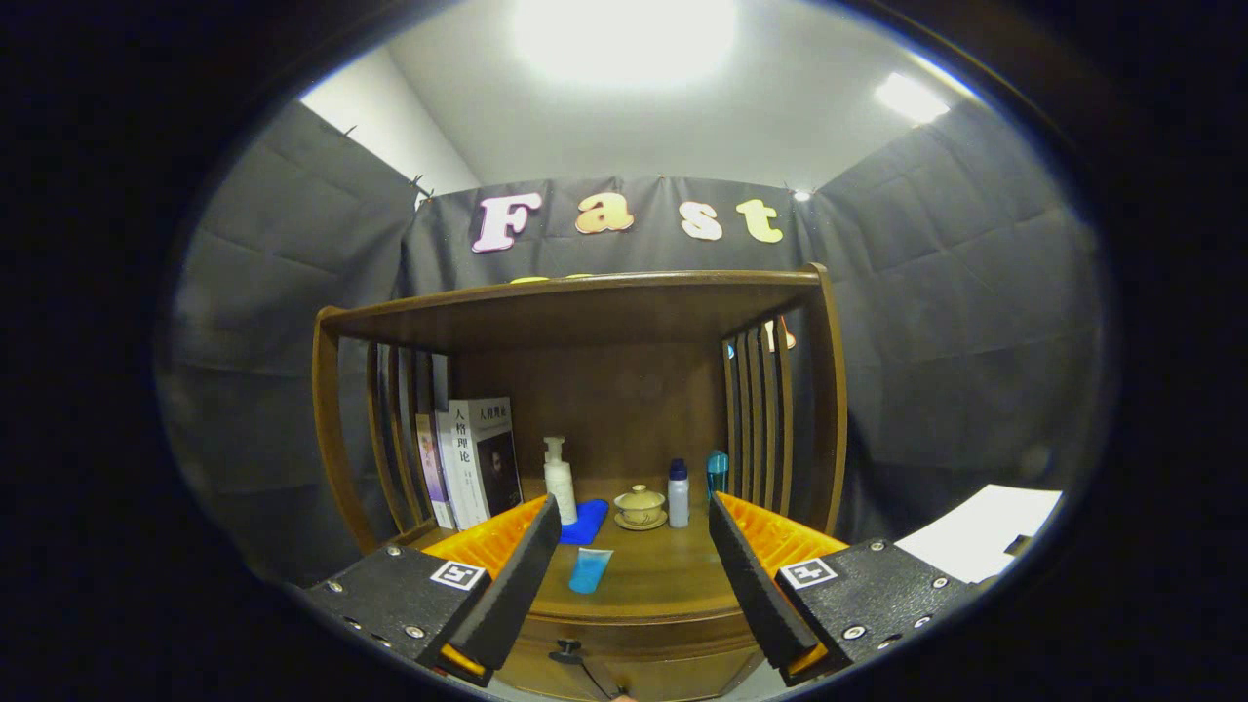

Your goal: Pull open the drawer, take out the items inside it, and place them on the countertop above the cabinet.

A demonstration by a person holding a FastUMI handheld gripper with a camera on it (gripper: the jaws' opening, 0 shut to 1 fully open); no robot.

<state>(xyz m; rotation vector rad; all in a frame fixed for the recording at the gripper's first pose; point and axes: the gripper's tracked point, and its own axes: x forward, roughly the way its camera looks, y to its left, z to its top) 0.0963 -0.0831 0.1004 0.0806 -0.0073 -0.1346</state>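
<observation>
My gripper point(634, 526) is open, its two black pads spread wide with nothing between them. It hovers above the front of the wooden cabinet's countertop point(663, 585). A light blue tube point(590, 569) lies flat on the countertop between the fingers, a little ahead of them. Below the countertop's front edge I see the drawer front point(634, 663) with its small dark knob point(567, 650); the drawer looks closed, though only its top strip shows.
At the back of the countertop stand a white pump bottle point(560, 480), a blue cloth point(586, 522), a lidded ceramic cup on a saucer point(641, 506), a small white bottle point(679, 494) and a teal bottle point(718, 473). Books point(473, 460) lean at the left. Slatted sides and a shelf point(585, 302) enclose it.
</observation>
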